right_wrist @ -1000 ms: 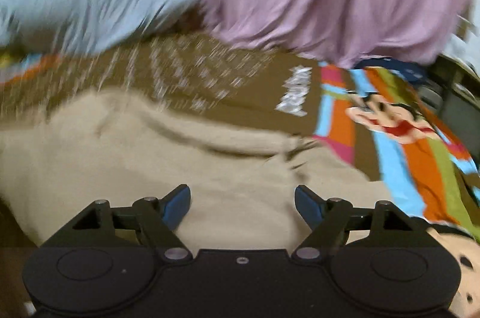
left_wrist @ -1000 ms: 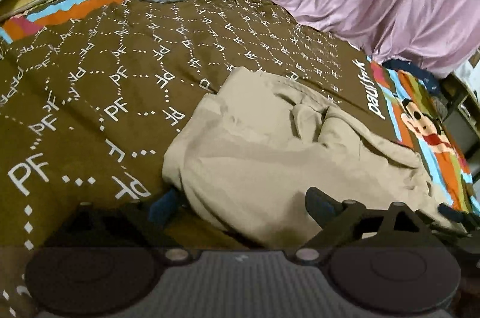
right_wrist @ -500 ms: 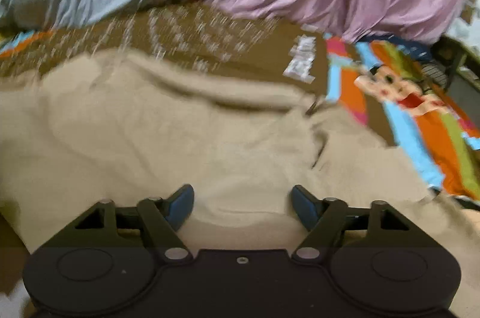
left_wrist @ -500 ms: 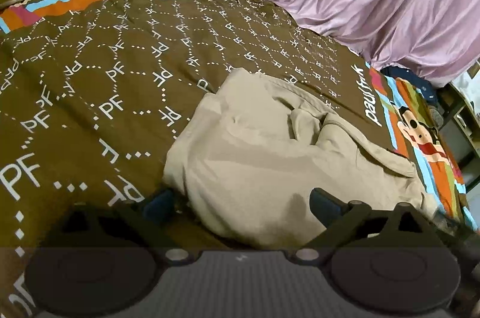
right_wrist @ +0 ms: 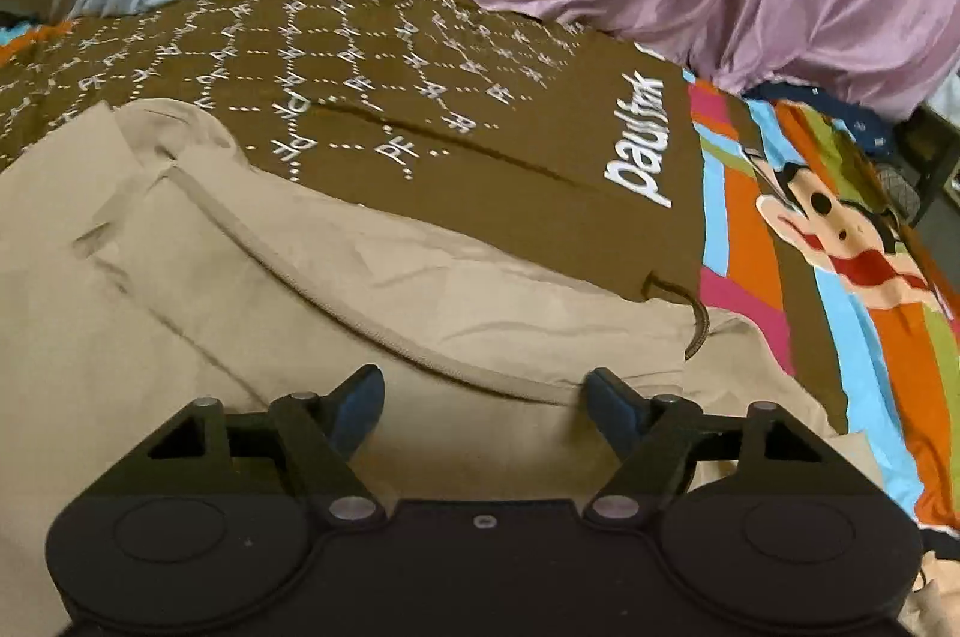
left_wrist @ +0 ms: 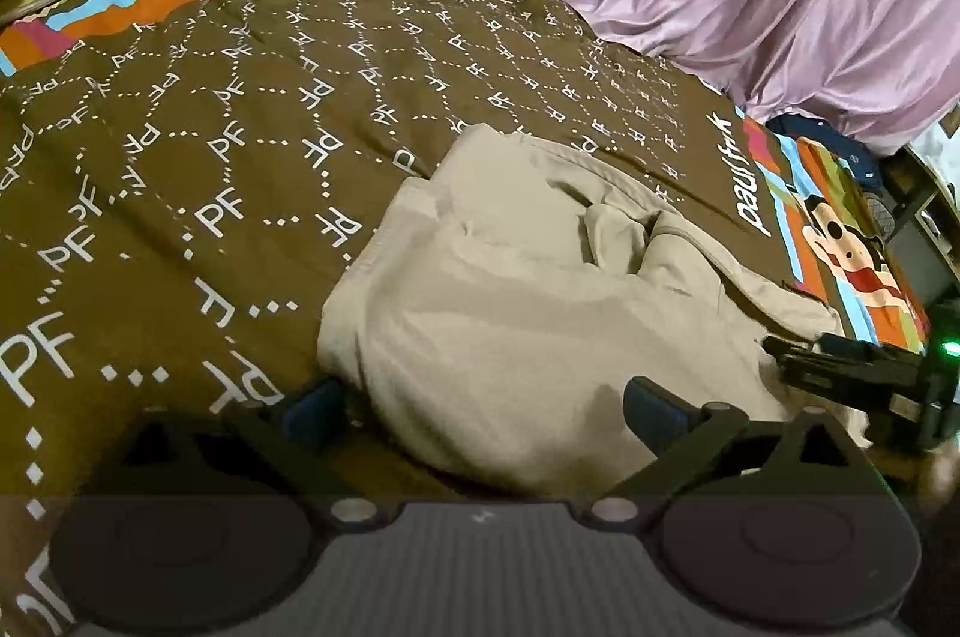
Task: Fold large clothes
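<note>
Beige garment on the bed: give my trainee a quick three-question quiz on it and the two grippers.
1. True or false: the left gripper is clamped shut on the garment.
2. What does the garment lie on? A) brown bedspread B) bare floor C) wooden table
3. What dark looped thing hangs at the garment's edge ahead of the right gripper?

Key: 1 false, its jaws stand wide. 2 A, the bedspread. 3 a drawstring.

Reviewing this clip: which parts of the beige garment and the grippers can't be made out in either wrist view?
- Beige garment: near edge hidden behind the left gripper body, left wrist view.
- Garment's left side cut off by the frame edge, right wrist view.
- Right gripper: whether its fingertips touch the cloth is unclear.
</note>
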`<state>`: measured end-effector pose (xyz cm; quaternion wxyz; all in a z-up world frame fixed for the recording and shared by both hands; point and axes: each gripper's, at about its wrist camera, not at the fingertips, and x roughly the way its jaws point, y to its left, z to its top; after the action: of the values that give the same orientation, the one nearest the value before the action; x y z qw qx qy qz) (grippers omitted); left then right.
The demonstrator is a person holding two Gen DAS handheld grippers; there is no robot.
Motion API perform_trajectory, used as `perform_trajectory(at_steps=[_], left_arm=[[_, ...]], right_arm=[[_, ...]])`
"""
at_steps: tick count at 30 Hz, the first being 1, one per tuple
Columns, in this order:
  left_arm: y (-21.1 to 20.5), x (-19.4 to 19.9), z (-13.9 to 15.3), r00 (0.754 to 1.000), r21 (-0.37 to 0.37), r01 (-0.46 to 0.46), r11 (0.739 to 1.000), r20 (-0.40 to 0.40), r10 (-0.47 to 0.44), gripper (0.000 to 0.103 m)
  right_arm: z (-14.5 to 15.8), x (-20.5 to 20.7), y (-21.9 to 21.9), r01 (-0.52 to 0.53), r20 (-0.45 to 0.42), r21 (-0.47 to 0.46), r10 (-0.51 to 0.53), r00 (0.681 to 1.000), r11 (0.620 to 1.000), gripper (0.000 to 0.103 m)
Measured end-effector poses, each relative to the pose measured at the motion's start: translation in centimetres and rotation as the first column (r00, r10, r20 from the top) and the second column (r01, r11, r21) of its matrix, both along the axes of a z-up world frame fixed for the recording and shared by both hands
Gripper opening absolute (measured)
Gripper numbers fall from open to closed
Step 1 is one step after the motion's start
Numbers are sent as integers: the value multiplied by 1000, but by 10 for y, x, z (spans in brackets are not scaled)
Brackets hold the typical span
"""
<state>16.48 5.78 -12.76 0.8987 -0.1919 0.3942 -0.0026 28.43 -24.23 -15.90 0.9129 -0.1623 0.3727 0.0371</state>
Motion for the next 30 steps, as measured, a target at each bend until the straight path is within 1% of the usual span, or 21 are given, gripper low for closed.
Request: perform_trajectory(at_steps=[3, 4, 6, 10, 12, 14, 16, 19, 21, 22, 23, 24, 25, 27, 28, 30], left_arm=[[0, -1, 0, 1000, 3, 4, 1000, 1, -4, 101], [0, -2, 0, 1000, 3, 5, 1000, 3, -5, 101], [-2, -1, 0, 1000, 7, 5, 1000, 3, -5, 102], [-5, -2, -1, 1000, 28, 15, 999, 5, -15, 102], [-6, -2, -2, 1000, 39, 18, 999, 4, -18, 102], [-6, -1, -2, 1000, 40, 16, 999, 1, -16, 102], [-4, 0, -1, 1000, 25, 3, 1000, 0, -3, 102], [1, 2, 1, 999, -19, -53, 998, 5, 53, 100], [7, 5, 2, 993, -37, -118, 992, -9, 117, 91], [10, 7, 3, 990, -45, -143, 989, -18, 142, 88], [13, 7, 3, 987, -52, -163, 985, -23, 162, 81], [16, 8, 3, 982, -57, -187, 981, -28, 186, 71], [19, 8, 3, 978, -60, -206, 977, -37, 204, 66], [25, 10, 1, 971, -58, -235, 970, -67, 231, 44], [28, 11, 0, 968, -63, -244, 968, -77, 239, 37], [33, 11, 2, 967, -101, -251, 963, -72, 244, 18]], right_arm=[[15, -19, -5, -29, 26, 28, 28, 999, 999, 78], [20, -30, -7, -32, 44, 34, 30, 999, 999, 79], [32, -55, -14, -36, 69, 48, 32, 997, 998, 84], [47, -112, -29, -27, 117, 58, 20, 993, 998, 89], [44, -133, -34, -6, 147, 32, 1, 989, 999, 96], [33, -145, -38, 28, 142, 2, -28, 989, 1000, 97], [16, -152, -38, 39, 121, 8, -39, 992, 999, 97], [3, -159, -34, 44, 160, -13, -42, 986, 999, 97], [1, -159, -34, 44, 163, -14, -41, 986, 999, 97], [1, -159, -35, 44, 164, -8, -42, 986, 999, 97], [0, -160, -36, 44, 165, -1, -43, 985, 999, 97], [-1, -160, -37, 45, 166, 3, -44, 985, 999, 97], [-1, -160, -37, 45, 167, 7, -45, 985, 999, 97], [-1, -159, -37, 45, 168, 12, -47, 985, 999, 97], [-1, -159, -38, 45, 168, 16, -48, 985, 999, 97], [-1, -160, -39, 46, 168, 23, -49, 985, 999, 98]])
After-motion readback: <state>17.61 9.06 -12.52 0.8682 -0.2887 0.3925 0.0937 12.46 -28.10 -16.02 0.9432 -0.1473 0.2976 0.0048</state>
